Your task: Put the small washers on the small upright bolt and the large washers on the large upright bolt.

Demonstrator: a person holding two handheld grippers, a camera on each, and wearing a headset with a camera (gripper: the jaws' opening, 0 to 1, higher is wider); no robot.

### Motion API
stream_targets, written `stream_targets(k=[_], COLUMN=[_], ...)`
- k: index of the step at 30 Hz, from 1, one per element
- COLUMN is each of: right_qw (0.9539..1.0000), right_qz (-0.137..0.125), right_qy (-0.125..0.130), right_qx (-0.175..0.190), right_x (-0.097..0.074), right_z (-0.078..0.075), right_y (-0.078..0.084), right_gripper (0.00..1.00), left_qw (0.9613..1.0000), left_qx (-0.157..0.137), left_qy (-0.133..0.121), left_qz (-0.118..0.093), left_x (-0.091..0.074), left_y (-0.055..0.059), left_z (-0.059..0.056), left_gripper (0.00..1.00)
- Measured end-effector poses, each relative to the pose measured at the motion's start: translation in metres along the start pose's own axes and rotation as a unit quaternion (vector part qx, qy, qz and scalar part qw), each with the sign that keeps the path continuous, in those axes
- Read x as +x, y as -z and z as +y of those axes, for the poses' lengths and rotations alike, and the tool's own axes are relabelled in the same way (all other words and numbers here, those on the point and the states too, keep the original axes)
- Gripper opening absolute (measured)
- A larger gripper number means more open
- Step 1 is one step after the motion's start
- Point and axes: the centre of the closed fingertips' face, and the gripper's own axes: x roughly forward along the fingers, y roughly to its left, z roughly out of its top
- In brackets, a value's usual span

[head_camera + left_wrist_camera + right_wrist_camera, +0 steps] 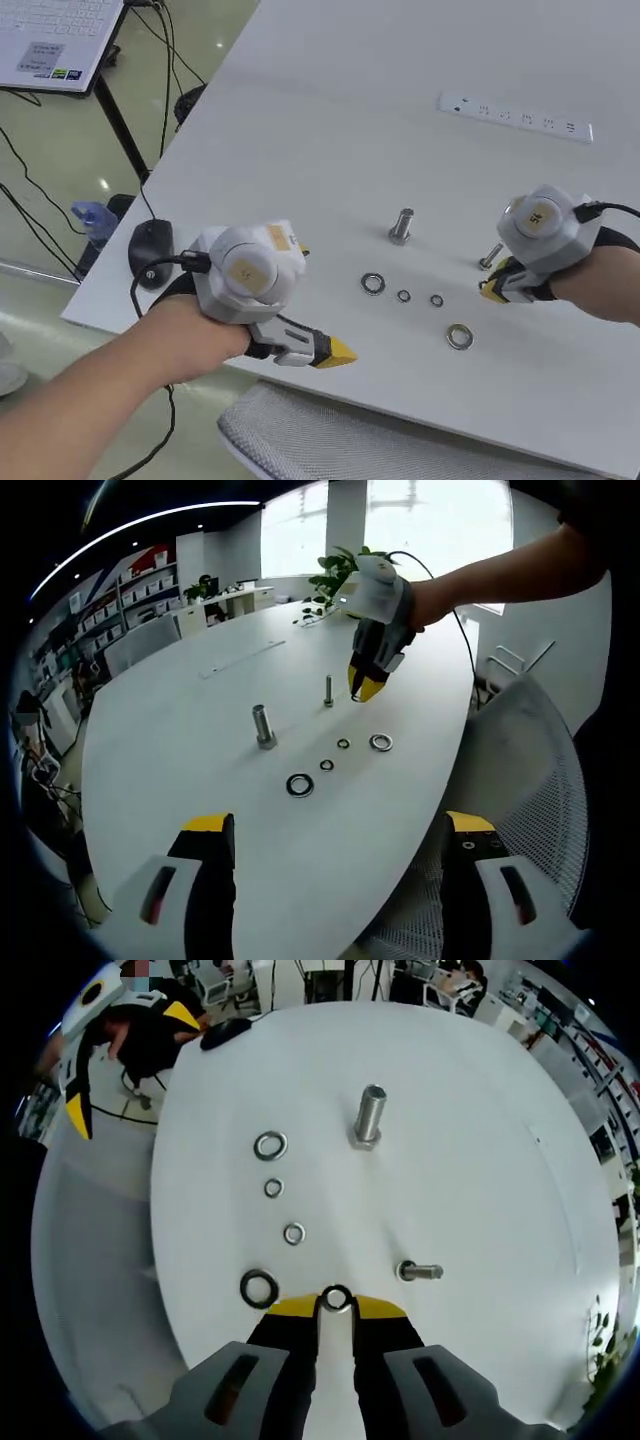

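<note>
r gripper (pixel 337 1306) yellow-tipped jaws clenched on shiny metal ring washer (pixel 337 1289). l gripper (pixel 338 825) jaws released, empty. large threaded steel bolt (pixel 369 1115) upright, 12 o'clock of washer.

Laptop (pixel 50 40) cut off at corner, chair (pixel 330 440) cut by bottom edge, washer (pixel 337 1288) partly hidden in right tongs (pixel 337 1306)

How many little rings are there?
5. Four on the table: left large washer, left small washer, right small washer, right large washer. The fifth washer sits in the right gripper.
</note>
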Motion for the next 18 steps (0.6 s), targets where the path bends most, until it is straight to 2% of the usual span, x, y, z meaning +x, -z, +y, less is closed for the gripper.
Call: stream_targets(k=[9, 13, 18], right_qw=[0.9998, 0.9998, 0.9997], right_qz=[0.002, 0.003, -0.003], right_qy=[0.011, 0.017, 0.024], right_qx=[0.014, 0.013, 0.008], right_x=[-0.011, -0.015, -0.023], right_z=[-0.020, -0.034, -0.050], right_y=[0.017, 0.016, 0.008], right_gripper=[0.13, 0.13, 0.13], left_qw=[0.9999, 0.9999, 0.9998], left_qx=[-0.011, -0.013, -0.016], left_qy=[-0.006, -0.006, -0.009], left_qz=[0.000, 0.004, 0.007], left_x=[0.000, 0.001, 0.002], left_y=[0.000, 0.001, 0.002], left_z=[0.001, 0.000, 0.001], left_gripper=[0.85, 0.85, 0.84])
